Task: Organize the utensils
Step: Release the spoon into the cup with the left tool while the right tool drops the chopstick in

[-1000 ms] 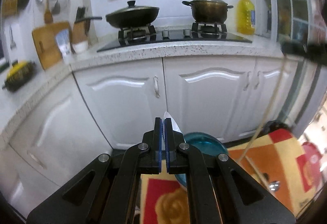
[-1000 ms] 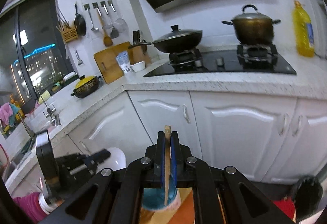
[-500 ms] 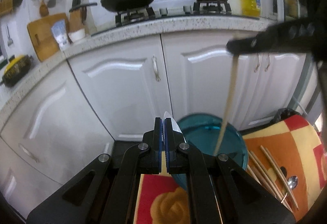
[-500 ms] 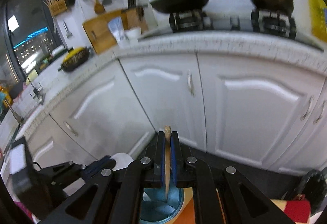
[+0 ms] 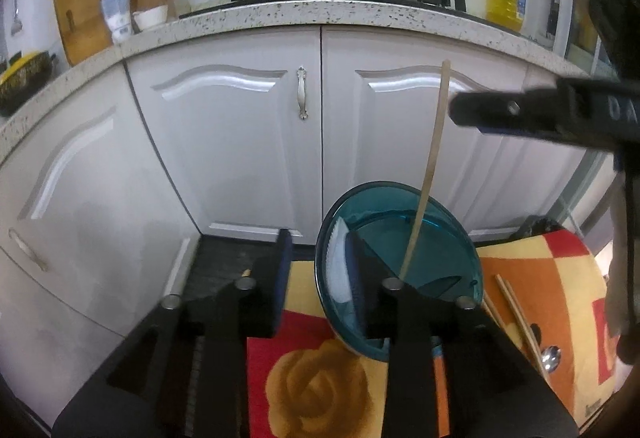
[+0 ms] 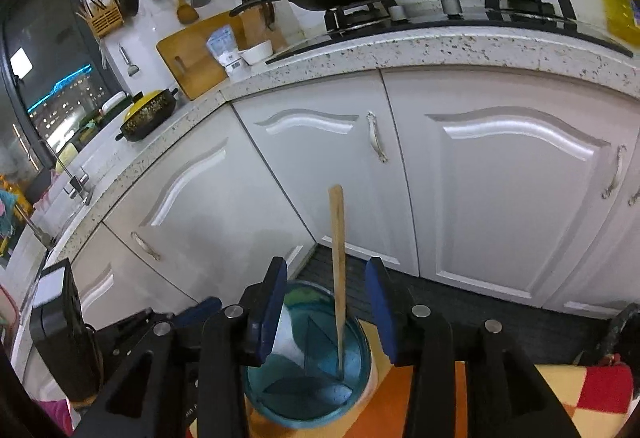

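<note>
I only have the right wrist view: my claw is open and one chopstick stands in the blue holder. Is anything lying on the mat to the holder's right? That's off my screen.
Observer: Yes. The left wrist view shows several wooden chopsticks lying flat on the mat, just right of the holder.
Operator: Only chopsticks?
Observer: No, a metal spoon lies among them, at their near end.
Operator: And the white thing I see inside the holder?
Observer: From the left side its edge is serrated, so it looks like a plastic knife.
</note>
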A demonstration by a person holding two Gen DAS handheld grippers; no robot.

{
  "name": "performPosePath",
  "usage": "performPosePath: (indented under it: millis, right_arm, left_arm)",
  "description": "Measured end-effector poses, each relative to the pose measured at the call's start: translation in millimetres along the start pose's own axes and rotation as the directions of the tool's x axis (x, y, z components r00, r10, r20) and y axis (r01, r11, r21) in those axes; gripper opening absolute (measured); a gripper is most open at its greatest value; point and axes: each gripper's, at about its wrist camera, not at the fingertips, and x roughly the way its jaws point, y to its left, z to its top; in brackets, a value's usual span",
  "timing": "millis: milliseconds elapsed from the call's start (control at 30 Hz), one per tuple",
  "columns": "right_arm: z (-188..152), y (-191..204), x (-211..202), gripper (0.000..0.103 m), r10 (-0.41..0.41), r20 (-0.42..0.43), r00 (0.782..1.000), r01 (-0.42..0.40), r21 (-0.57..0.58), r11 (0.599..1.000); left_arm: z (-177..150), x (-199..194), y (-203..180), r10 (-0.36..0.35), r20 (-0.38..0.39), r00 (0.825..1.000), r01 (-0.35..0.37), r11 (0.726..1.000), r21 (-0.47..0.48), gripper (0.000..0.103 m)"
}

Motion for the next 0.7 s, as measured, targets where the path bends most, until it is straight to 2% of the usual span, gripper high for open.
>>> performPosePath:
  millis: [133,467,700]
  right_arm:
    - [-7.1,-3.5,-6.3,0.041,-0.007,-0.007,1.0,0.007,0.017,1.0]
    - [-29.2,-5.8,-34.2,0.042,-0.033,-0.02,0.999,0.034,0.034,0.999]
    - [-54.8,-11.8,-63.5,0.042,-0.087,-0.022,0.996,0.088,0.037,0.995]
  left_arm:
    - [-1.5,-6.4,2.1,-0.014,-0.001,1.0,0.014,1.0,-0.024,0.043]
    - [-7.5,-28.5,-2.9,-0.023,0.012,1.0,0.023,1.0,-0.009,0.044]
    - [-13.7,-53.0,-15.3,-0.048,0.042,0.998,0.047,0.999,0.017,0.044]
